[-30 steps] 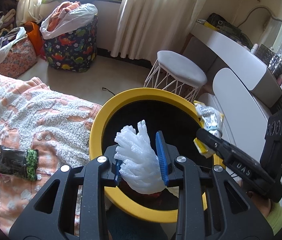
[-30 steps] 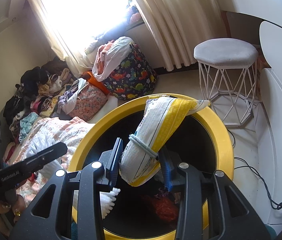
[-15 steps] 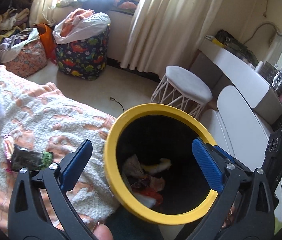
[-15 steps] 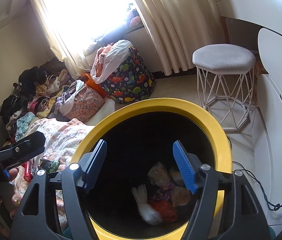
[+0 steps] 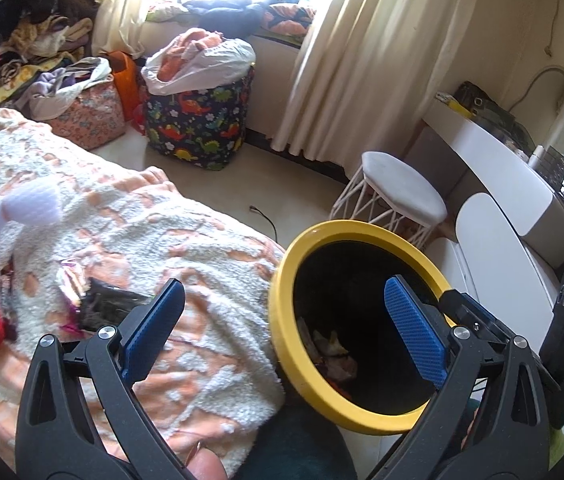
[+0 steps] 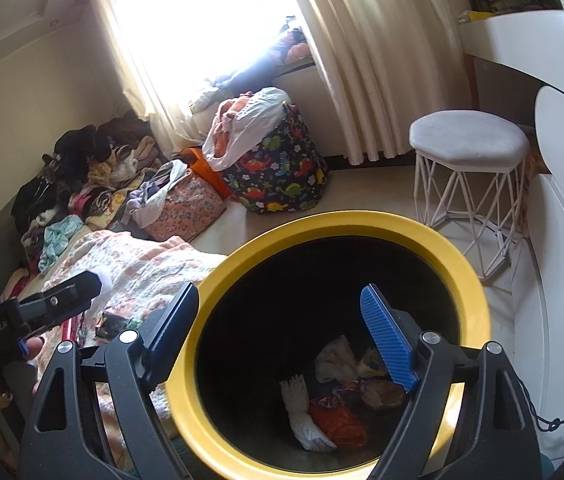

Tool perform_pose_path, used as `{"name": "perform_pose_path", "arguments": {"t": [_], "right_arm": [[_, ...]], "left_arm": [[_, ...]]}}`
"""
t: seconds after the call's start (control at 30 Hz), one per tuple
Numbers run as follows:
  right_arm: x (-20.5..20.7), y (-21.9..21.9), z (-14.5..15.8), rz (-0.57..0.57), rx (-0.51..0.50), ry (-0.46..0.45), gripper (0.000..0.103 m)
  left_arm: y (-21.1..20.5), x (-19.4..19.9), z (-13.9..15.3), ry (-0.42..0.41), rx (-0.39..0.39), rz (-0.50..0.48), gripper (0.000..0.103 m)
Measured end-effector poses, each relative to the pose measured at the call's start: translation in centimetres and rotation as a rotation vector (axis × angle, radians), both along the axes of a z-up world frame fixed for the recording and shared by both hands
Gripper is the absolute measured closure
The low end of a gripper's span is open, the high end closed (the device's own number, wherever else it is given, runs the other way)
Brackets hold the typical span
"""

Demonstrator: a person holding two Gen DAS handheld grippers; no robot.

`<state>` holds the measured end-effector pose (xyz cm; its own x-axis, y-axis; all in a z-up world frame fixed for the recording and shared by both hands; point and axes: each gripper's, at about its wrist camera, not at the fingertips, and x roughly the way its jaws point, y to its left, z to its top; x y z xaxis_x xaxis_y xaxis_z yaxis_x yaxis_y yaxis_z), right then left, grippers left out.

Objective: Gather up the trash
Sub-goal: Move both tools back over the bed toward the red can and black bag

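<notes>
Your yellow-rimmed round bin (image 6: 477, 300) sat beside the fuzzy blanket (image 5: 202, 248); since a second ago both loads dropped inside. Left gripper (image 5: 282, 320) and right gripper (image 6: 282, 336) were spread wide, empty; crinkled white wrapper (image 6: 305, 420) lay at bottom

A white stool (image 5: 399, 188) with a wire base stands on the floor ahead of the tool, beside the white counter (image 5: 497, 164) at the right. Farther ahead, a dinosaur-print bag (image 5: 198, 124) stuffed with laundry sits below the cream curtains (image 5: 353, 52), a floral bag (image 5: 90, 114) just left of it. Clothes (image 6: 82, 176) are piled in the far left corner.
</notes>
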<state>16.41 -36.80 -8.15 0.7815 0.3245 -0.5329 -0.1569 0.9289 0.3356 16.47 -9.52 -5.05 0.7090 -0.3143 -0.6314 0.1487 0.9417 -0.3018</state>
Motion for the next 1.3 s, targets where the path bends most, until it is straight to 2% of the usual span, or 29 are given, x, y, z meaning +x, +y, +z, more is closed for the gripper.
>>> {"name": "perform_pose_path", "arguments": {"t": [0.4, 1.3], "right_arm": [[-0.9, 4.4, 1.1, 0.113, -0.042, -0.035, 0.022], [-2.7, 13.6, 1.1, 0.353, -0.165, -0.060, 0.022]], "left_arm": [[3.8, -0.9, 0.7, -0.024, -0.015, 0.083, 0.011], [11.8, -2.4, 0.9, -0.061, -0.050, 0.253, 0.011]]}}
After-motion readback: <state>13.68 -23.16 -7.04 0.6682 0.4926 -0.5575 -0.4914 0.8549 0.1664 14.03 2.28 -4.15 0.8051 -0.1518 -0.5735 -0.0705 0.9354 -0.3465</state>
